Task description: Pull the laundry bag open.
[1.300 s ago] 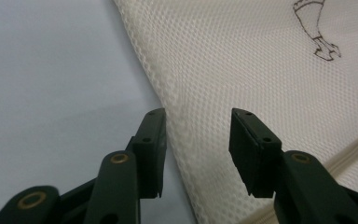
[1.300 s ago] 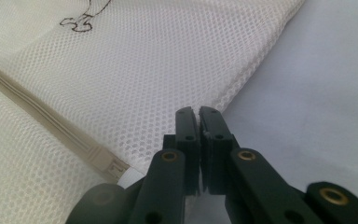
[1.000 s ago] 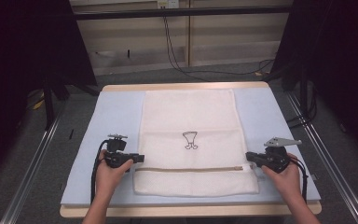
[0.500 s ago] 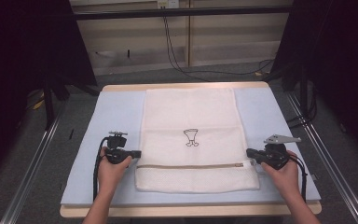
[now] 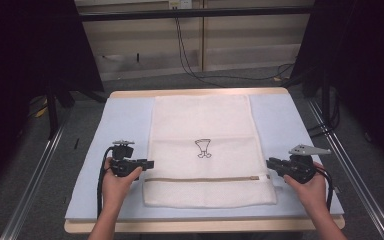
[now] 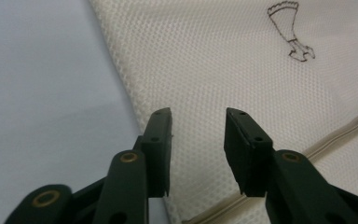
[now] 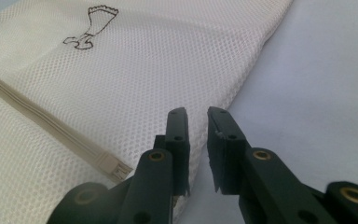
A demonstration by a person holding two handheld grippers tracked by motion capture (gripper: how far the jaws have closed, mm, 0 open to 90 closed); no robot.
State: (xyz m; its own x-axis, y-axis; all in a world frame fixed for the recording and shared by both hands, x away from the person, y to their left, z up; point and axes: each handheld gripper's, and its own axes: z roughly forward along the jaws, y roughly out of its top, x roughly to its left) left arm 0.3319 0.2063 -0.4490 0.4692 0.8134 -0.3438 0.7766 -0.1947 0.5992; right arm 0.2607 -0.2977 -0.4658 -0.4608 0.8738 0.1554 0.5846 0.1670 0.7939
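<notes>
The left hand-held gripper [image 5: 149, 163] lay at the left long edge of the mesh bag [image 5: 207, 150], level with the zipper [image 5: 205, 178]. In the left gripper view its jaws stood apart with a clear gap, nothing pressed between the pads; they had just been opening. The bag's edge ran beneath the left jaw, and the mesh showed through the gap.

The right hand-held gripper [image 5: 271, 164] lay at the bag's right long edge, also beside the zipper line. In the right gripper view its jaws stood a narrow gap apart, having just been opening, with no fabric pinched between them. The zipper's end tab [image 7: 114, 169] sat just beside the left jaw, and the bag's edge passed under the jaw tips. A grey plate rode on top of this gripper.

The mesh bag lay flat in the middle of the light blue mat [image 5: 120, 120], long axis running away from the person. The zipper crossed it near the close end. A small dark printed emblem [image 5: 203, 148] sat near the bag's centre.

The mat covered most of the bench [image 5: 195, 92], whose wooden edge showed at the far side.
</notes>
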